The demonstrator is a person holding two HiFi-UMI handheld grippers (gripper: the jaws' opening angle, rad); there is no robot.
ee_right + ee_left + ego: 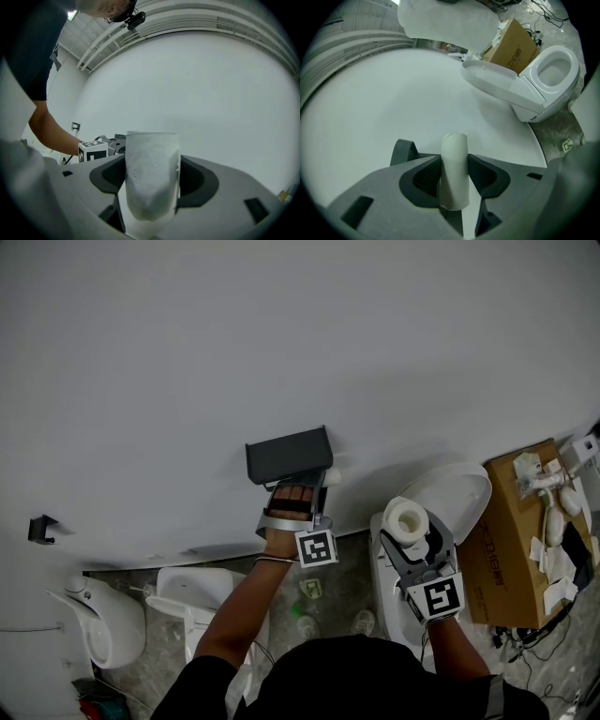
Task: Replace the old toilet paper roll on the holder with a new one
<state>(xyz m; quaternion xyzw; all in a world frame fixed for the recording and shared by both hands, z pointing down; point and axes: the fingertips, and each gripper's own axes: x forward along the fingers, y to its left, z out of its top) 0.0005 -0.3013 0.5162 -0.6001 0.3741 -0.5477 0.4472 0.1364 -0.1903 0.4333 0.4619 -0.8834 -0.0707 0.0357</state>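
Note:
A dark toilet paper holder is fixed on the white wall. Just below it, my left gripper is shut on the old roll, a bare pale cardboard tube. The tube stands upright between the pads in the left gripper view, and its end pokes out to the holder's right. To the right, my right gripper is shut on the new roll, full and white. That roll fills the space between the jaws in the right gripper view. The left gripper's marker cube shows there at the left.
A white toilet with a raised lid stands under the right gripper, and an open cardboard box with white parts lies to its right. Two more white fixtures sit at lower left. A small black hook is on the wall at far left.

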